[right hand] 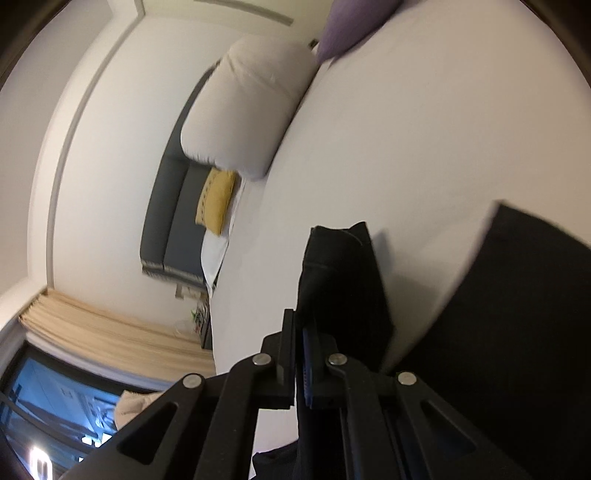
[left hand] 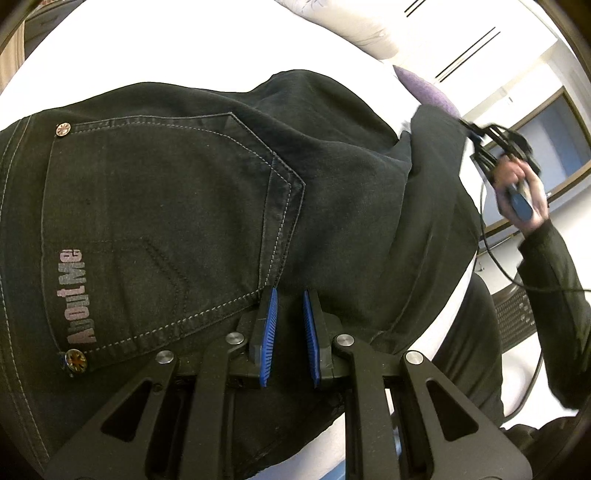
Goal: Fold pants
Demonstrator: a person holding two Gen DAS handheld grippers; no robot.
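Black jeans (left hand: 177, 206) lie on a white bed (left hand: 147, 44), back pocket up, with "AboutMe" printed on the pocket. My left gripper (left hand: 290, 295) hovers just over the seat of the jeans beside the pocket corner, its blue pads apart and nothing between them. My right gripper (right hand: 299, 325) is shut on a leg end of the jeans (right hand: 340, 280) and holds it lifted above the bed (right hand: 406, 147). In the left wrist view the right gripper (left hand: 476, 136) is at the far right, with the lifted leg (left hand: 436, 192) hanging from it.
A white pillow (right hand: 243, 110) and a purple cushion (right hand: 351, 26) lie at the head of the bed. A yellow cushion (right hand: 216, 201) sits on a grey sofa (right hand: 166, 221) beyond. A cable (left hand: 495, 254) trails from the right gripper. A dark chair (left hand: 513, 314) stands beside the bed.
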